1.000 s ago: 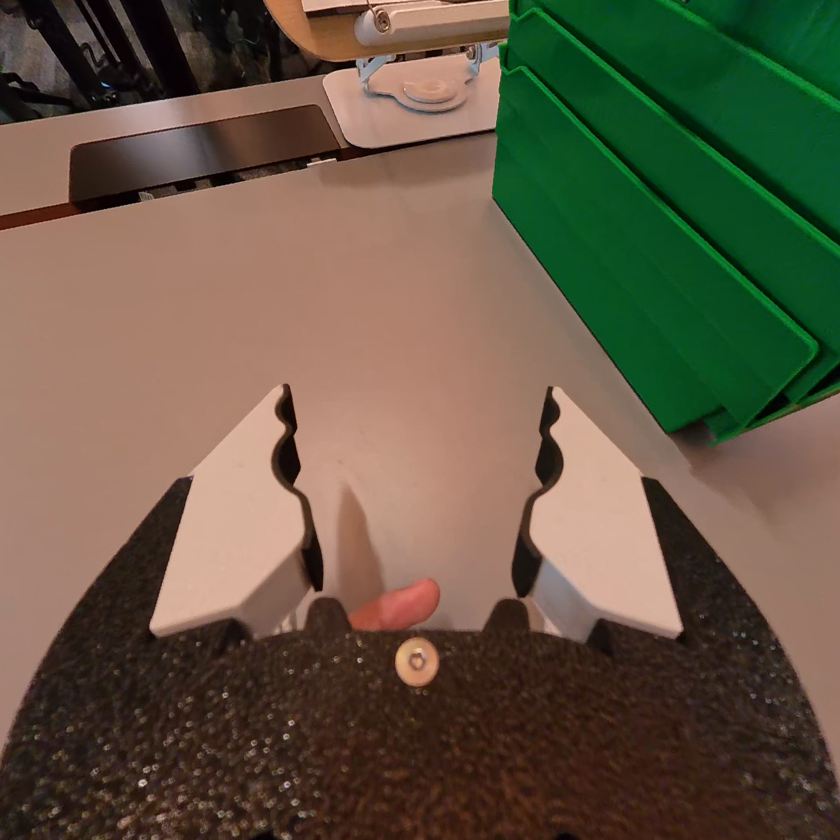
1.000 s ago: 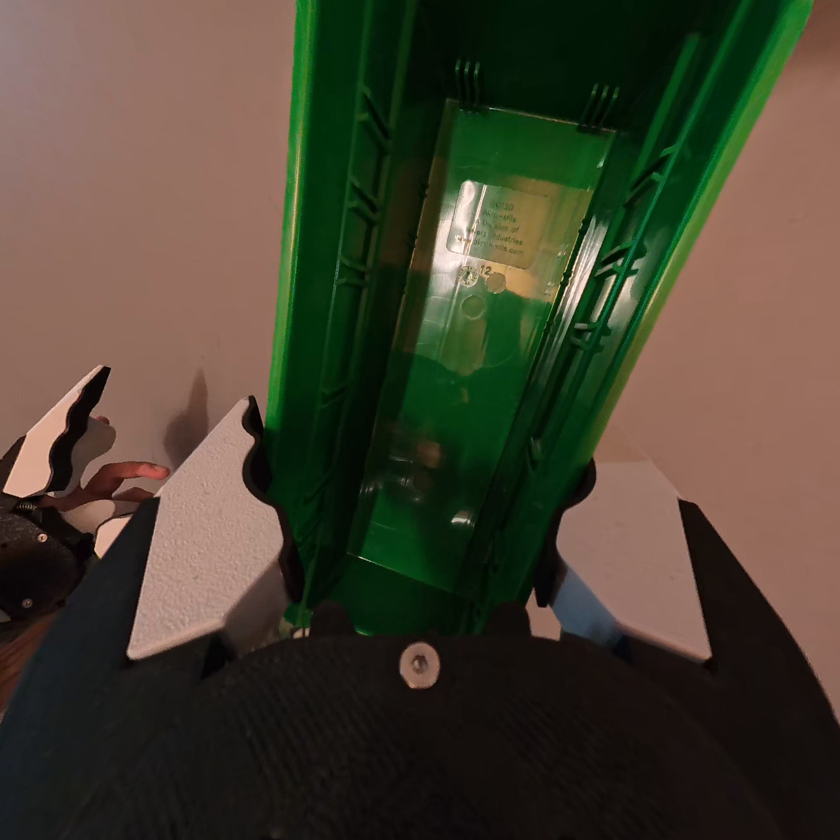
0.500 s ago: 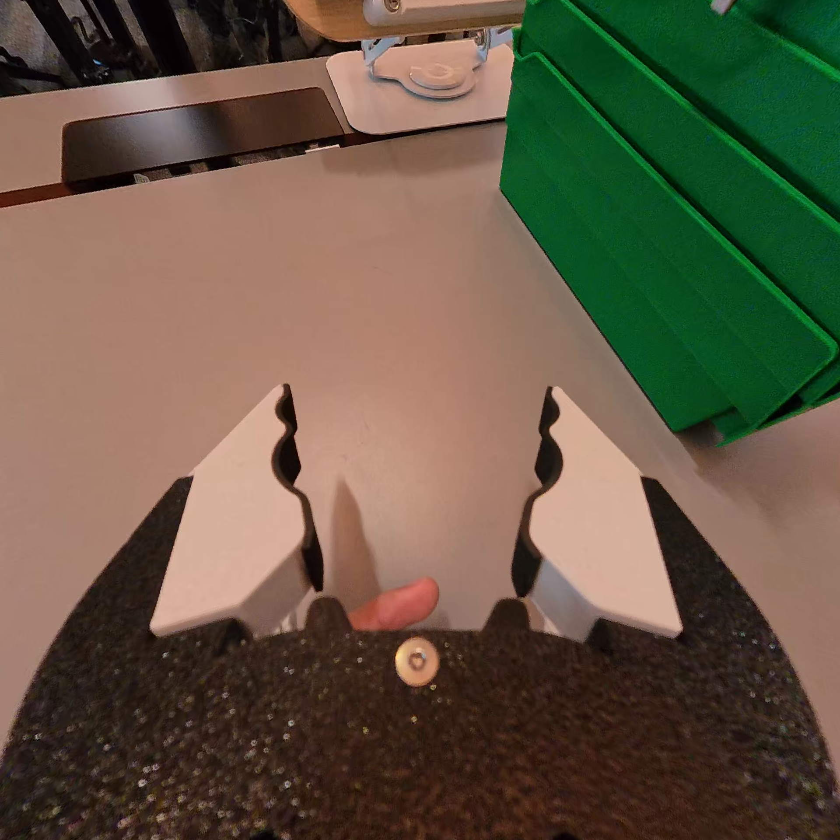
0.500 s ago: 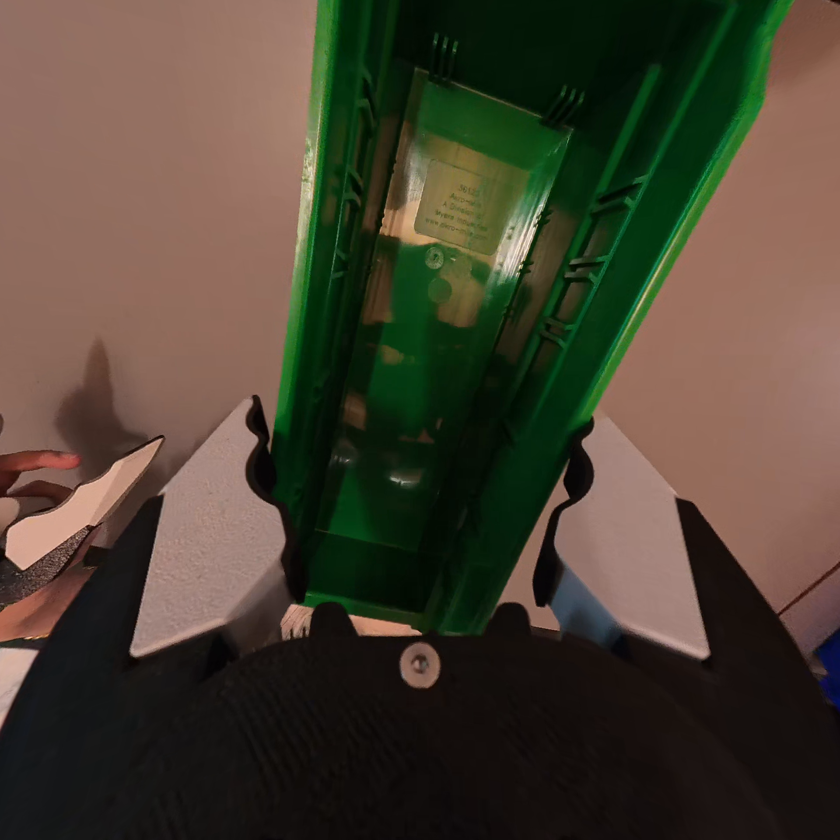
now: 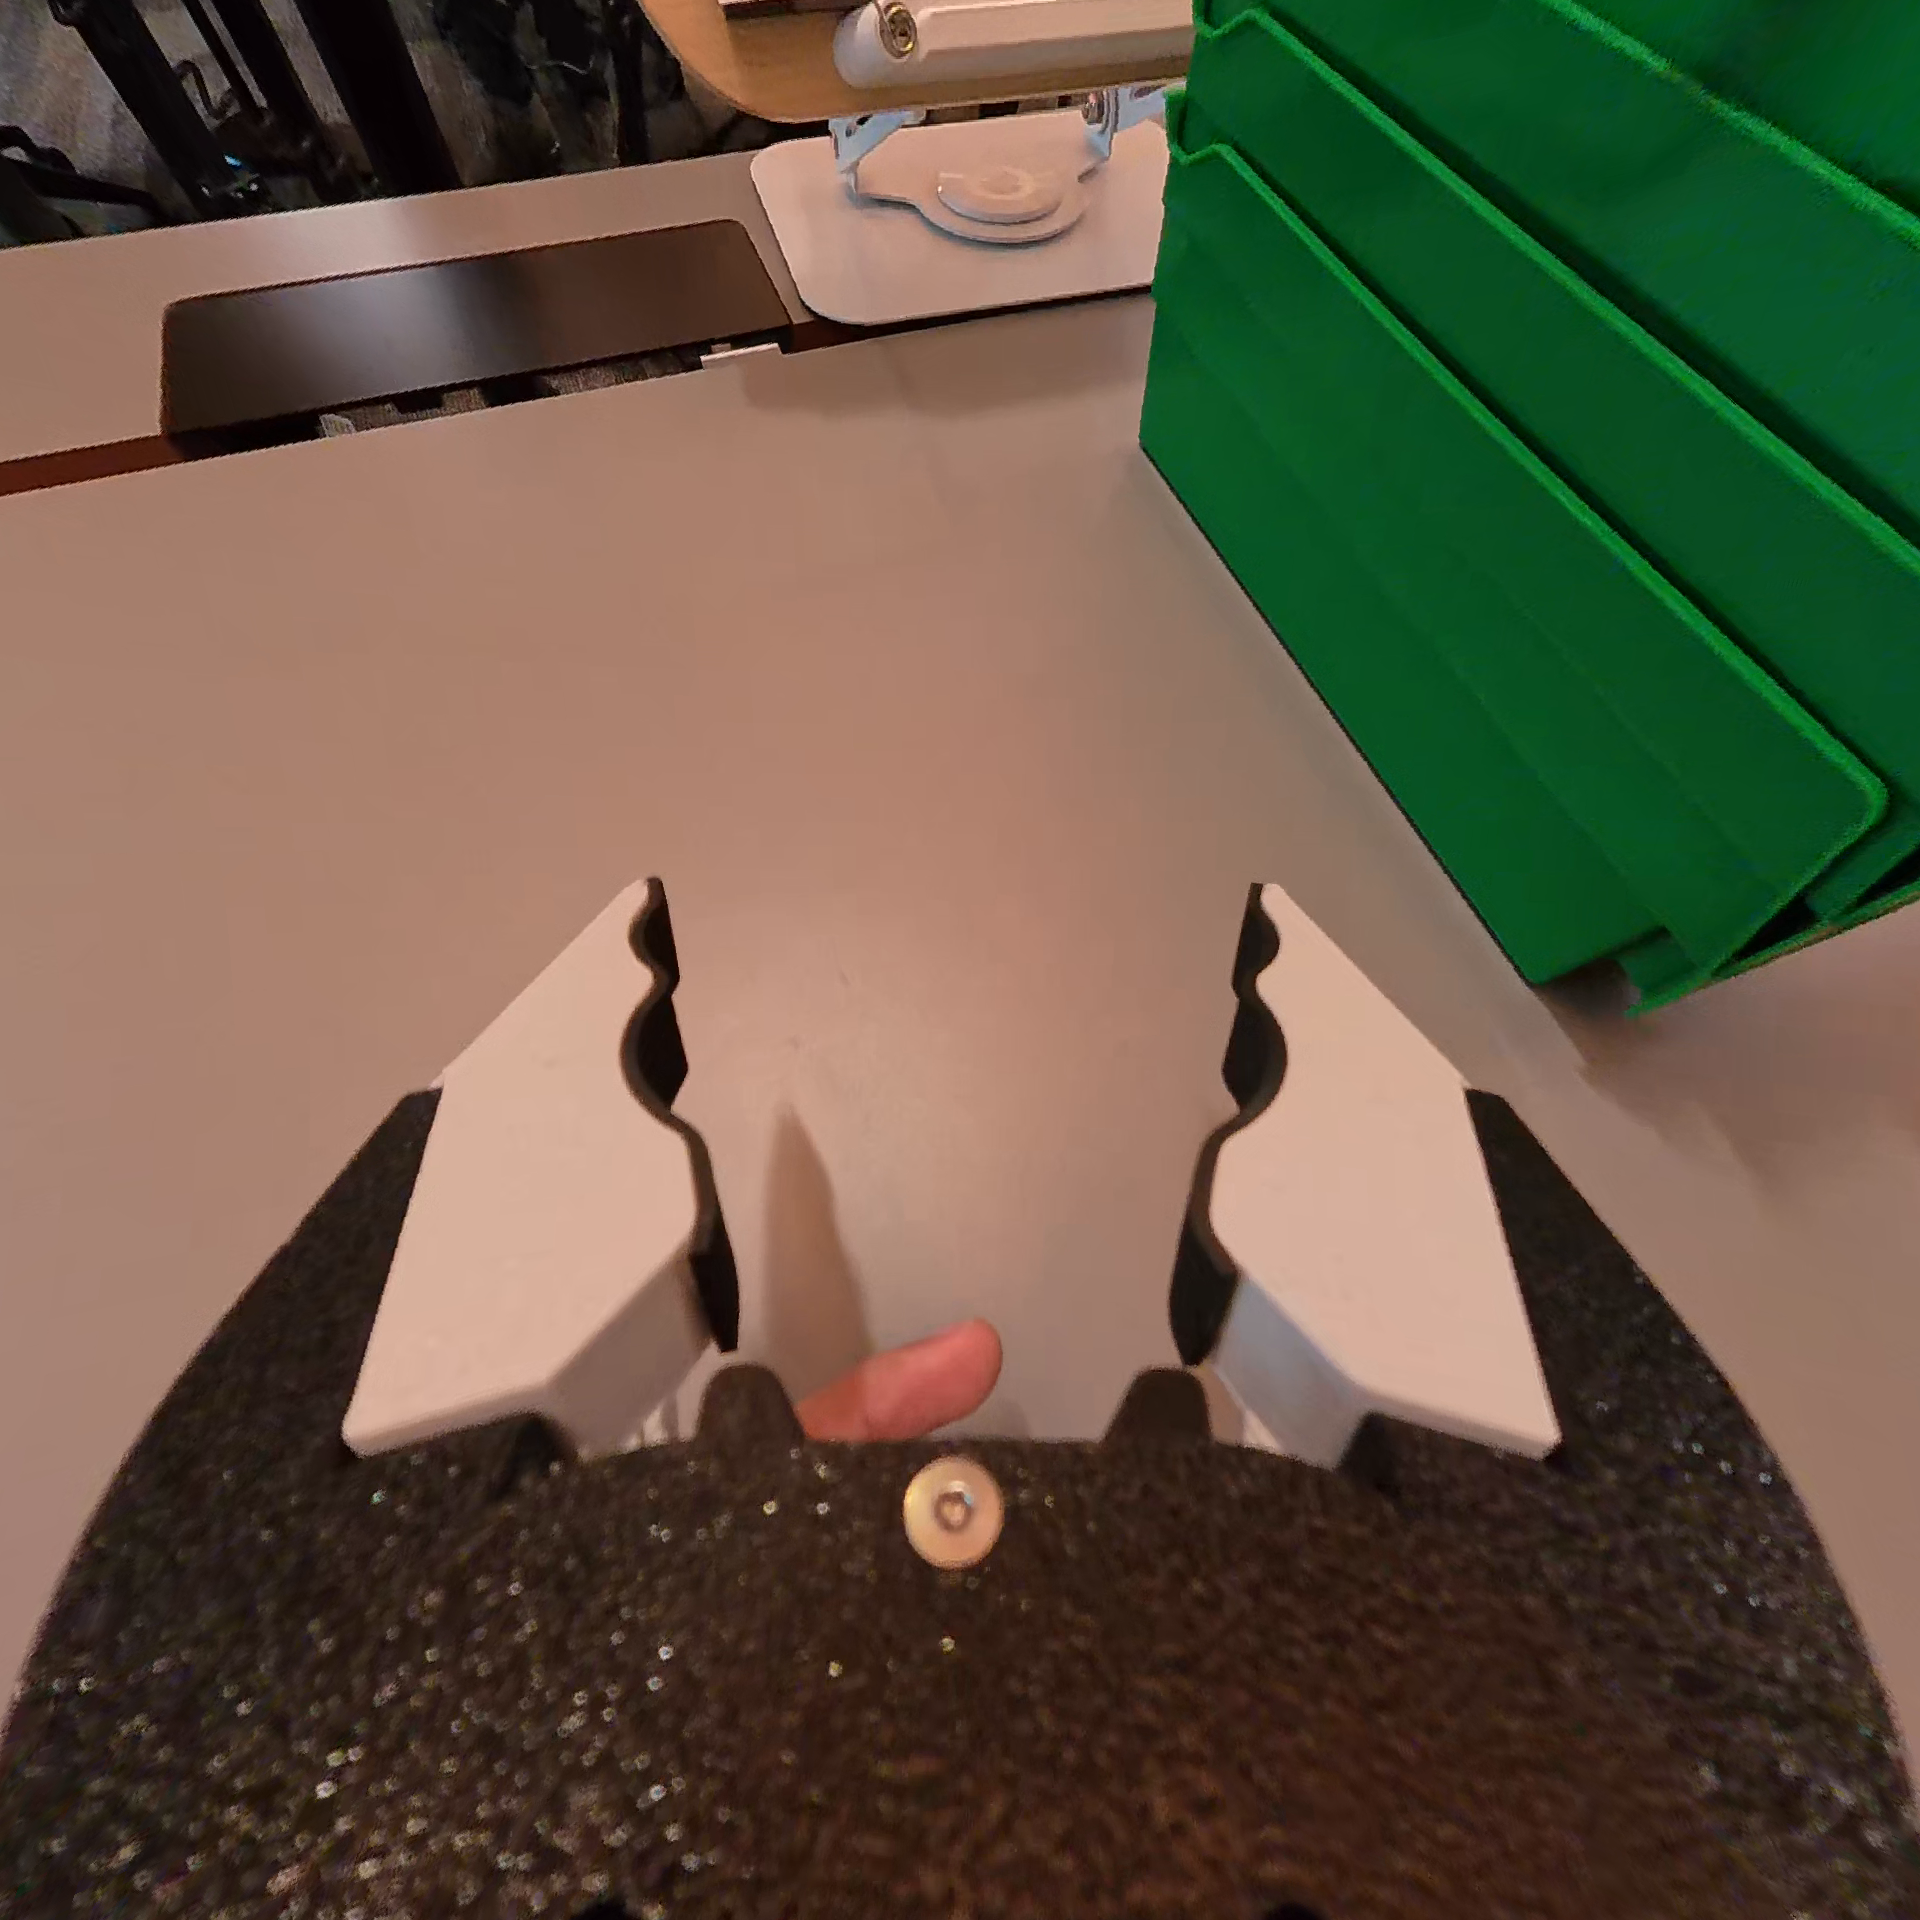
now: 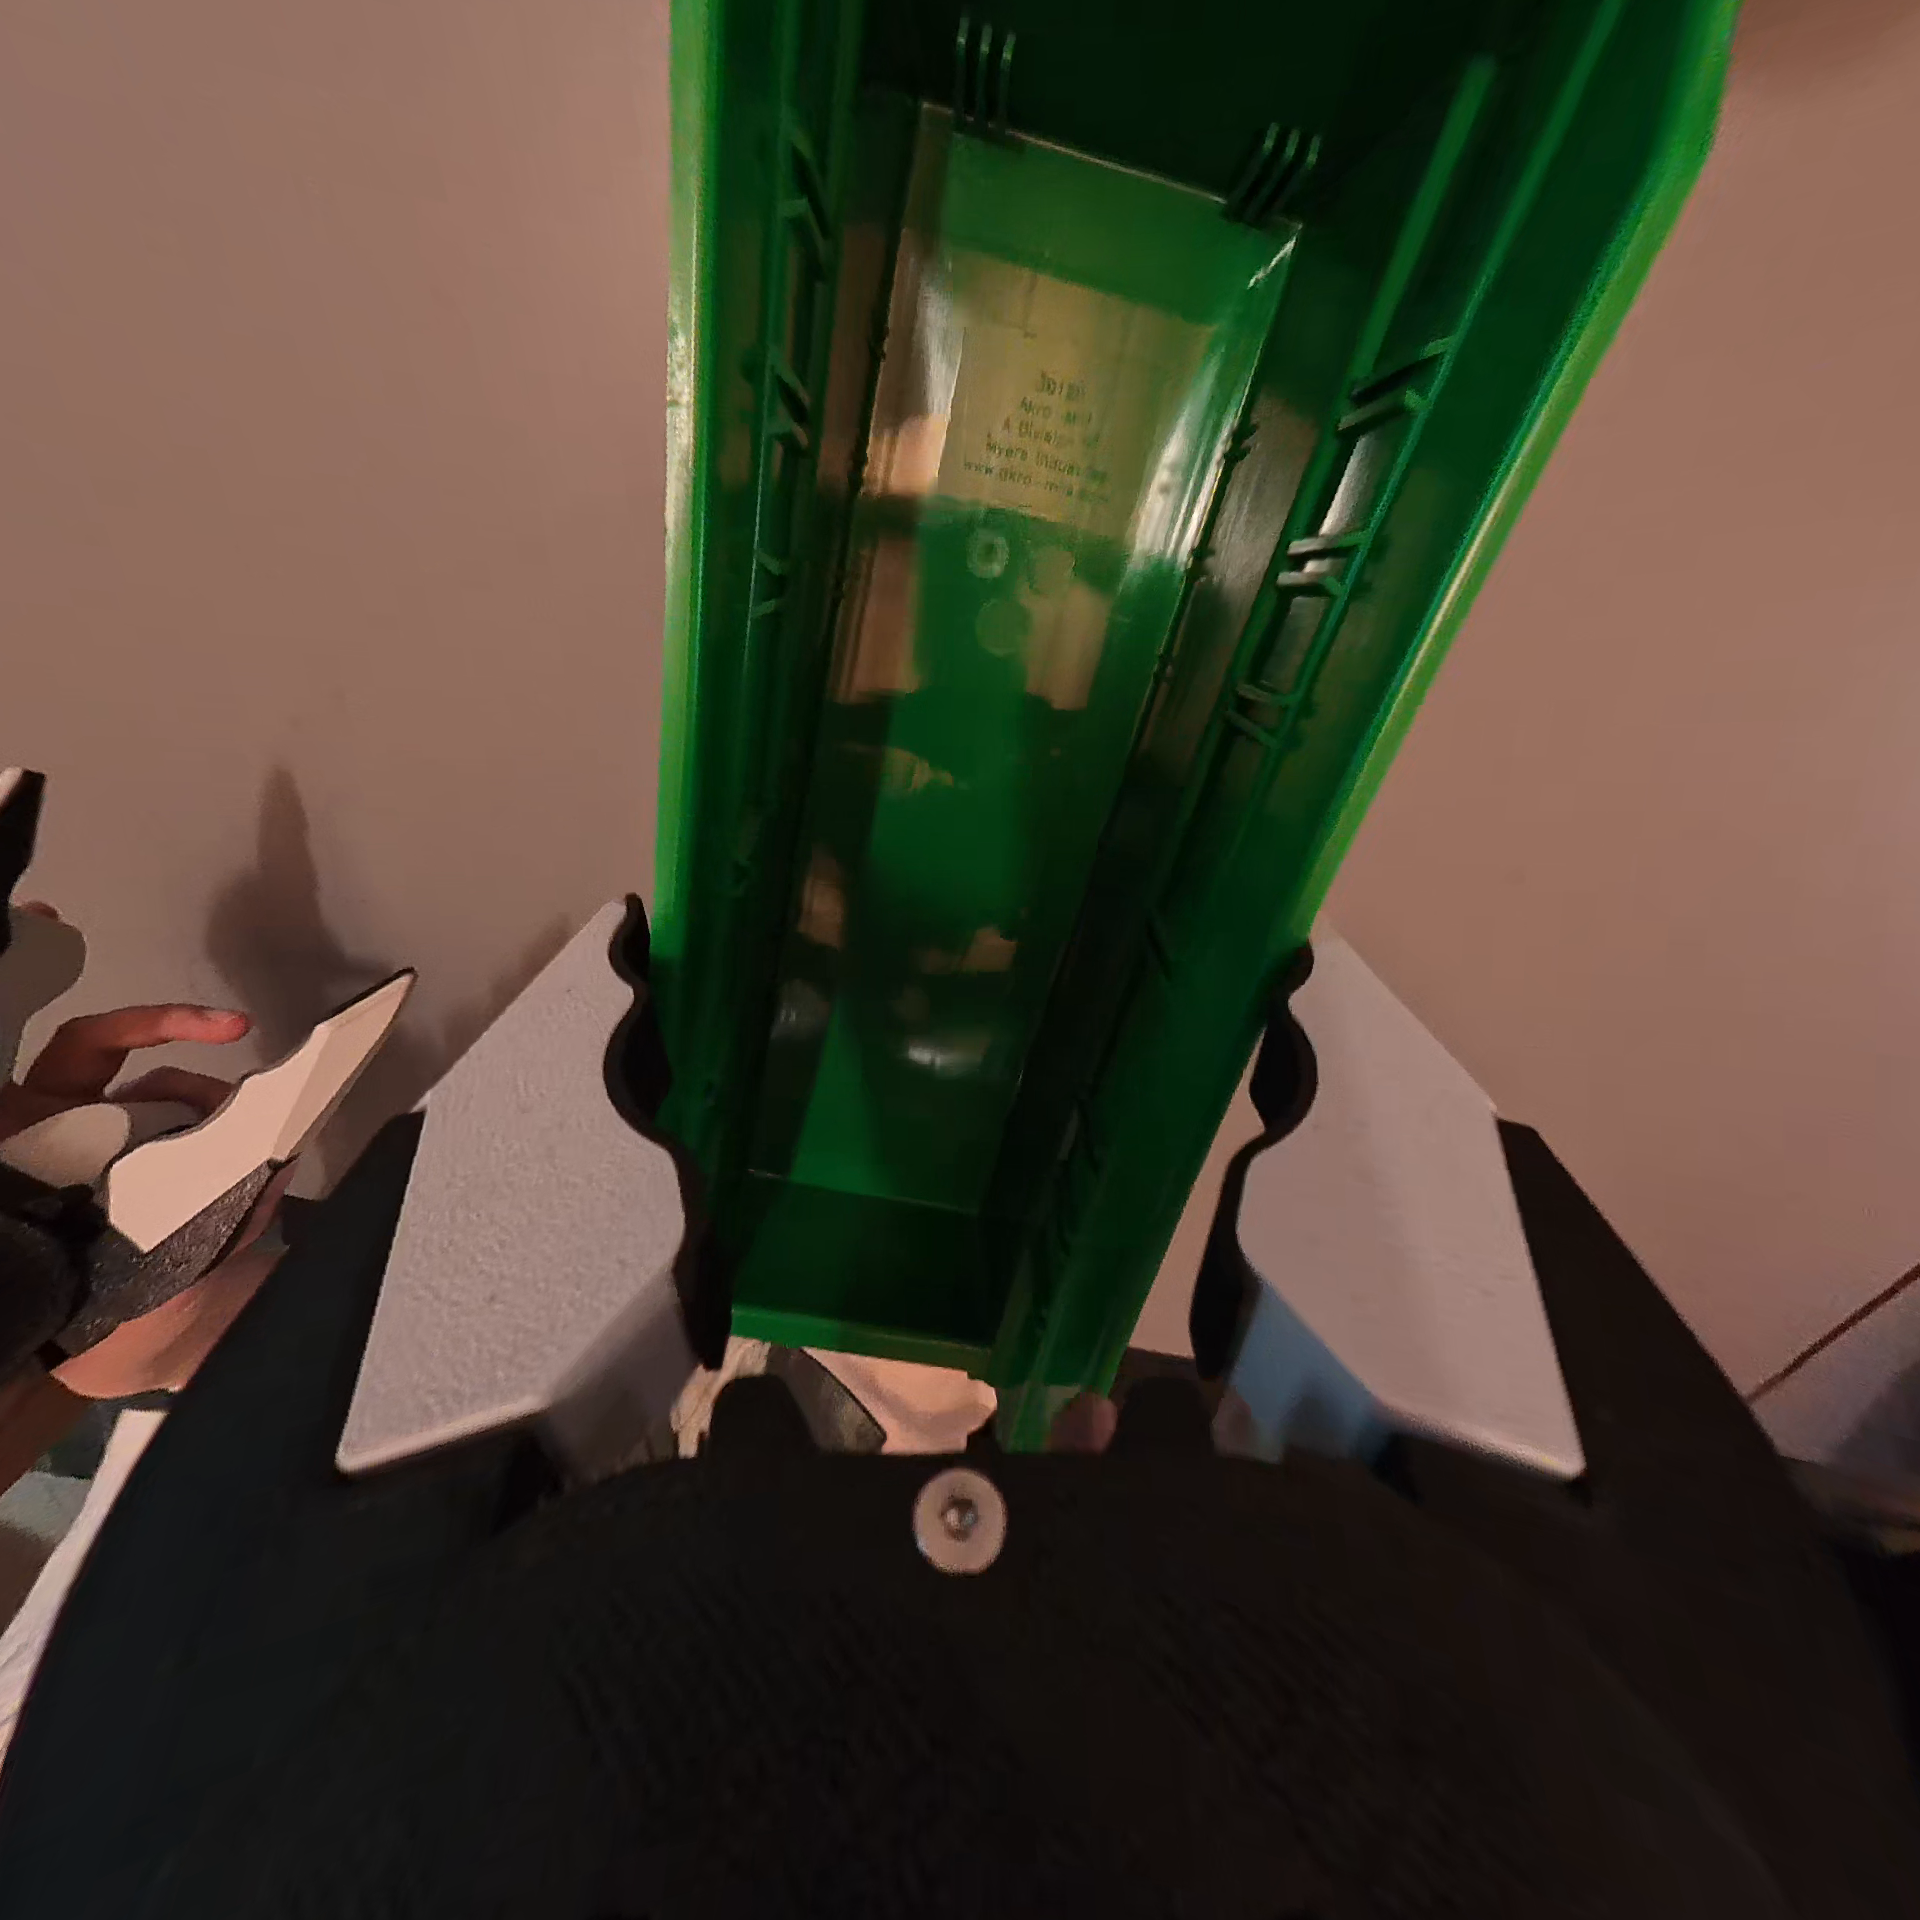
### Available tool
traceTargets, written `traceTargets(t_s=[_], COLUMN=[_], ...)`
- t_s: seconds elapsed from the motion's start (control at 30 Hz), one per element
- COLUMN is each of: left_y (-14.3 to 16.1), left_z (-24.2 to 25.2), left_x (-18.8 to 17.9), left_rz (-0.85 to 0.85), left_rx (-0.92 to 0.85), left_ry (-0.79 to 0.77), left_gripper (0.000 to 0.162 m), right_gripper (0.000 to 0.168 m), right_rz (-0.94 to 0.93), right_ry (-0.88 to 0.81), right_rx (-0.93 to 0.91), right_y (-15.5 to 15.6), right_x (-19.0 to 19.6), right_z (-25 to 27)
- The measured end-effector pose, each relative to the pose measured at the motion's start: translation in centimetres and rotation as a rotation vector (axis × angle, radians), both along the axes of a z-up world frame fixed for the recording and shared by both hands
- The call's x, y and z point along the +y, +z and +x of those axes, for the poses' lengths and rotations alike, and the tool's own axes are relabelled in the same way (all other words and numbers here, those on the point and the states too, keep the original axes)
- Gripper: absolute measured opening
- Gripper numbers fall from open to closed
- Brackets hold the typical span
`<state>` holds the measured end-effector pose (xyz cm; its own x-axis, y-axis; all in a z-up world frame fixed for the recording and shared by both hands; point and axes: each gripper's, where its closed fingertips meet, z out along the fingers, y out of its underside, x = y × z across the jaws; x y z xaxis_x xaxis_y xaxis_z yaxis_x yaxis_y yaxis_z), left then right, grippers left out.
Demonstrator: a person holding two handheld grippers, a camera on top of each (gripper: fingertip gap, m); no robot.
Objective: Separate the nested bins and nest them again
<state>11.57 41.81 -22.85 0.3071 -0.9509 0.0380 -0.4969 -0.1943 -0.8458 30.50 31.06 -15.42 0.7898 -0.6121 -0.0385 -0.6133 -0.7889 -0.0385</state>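
Two hand-held grippers, one gripping a green bin, one waiting empty

Right hand-held gripper (image 6: 961, 1049): its two white fingers are closed across the width of a long green bin (image 6: 1049, 644), one pressing each long side wall near the bin's short end. The grip looks chosen so the bin hangs out lengthwise ahead of the camera, its open inside facing the lens, above the pale desk (image 6: 343, 436). A moulded label sits on the bin floor; a glossy sheen hides finer detail. Whether the bin's far end touches the desk cannot be told.

Left hand-held gripper (image 5: 951, 1049): fingers spread wide, nothing between them, held over bare desk (image 5: 623, 665). A fingertip (image 5: 914, 1392) of the person's hand shows below it. It probably waits to steady or take the next bin.

Beyond it, to the right, stands the stack of nested green bins (image 5: 1538, 499), several rims showing one inside another, resting on the desk, apart from the gripper. Farther back, a white stand base (image 5: 966, 218) and a dark panel (image 5: 468, 322).
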Motion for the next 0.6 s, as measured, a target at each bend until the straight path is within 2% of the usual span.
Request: traceTargets(t_s=[0.13, 0.37, 0.6], left_y=[-0.3, -0.4, -0.4], left_z=[0.2, 0.1, 0.1], left_x=[-0.1, -0.1, 0.0], left_rz=[0.000, -0.004, -0.006], left_rx=[0.011, 0.012, 0.011], left_ry=[-0.005, -0.009, -0.005], left_gripper=[0.106, 0.106, 0.105], right_gripper=[0.111, 0.102, 0.097], right_rz=[-0.005, 0.003, -0.004], right_ry=[0.017, -0.002, -0.001], right_rx=[-0.022, 0.021, 0.052], right_y=[0.6, -0.3, 0.7], right_x=[0.3, 0.1, -0.2], right_z=[0.2, 0.0, -0.2])
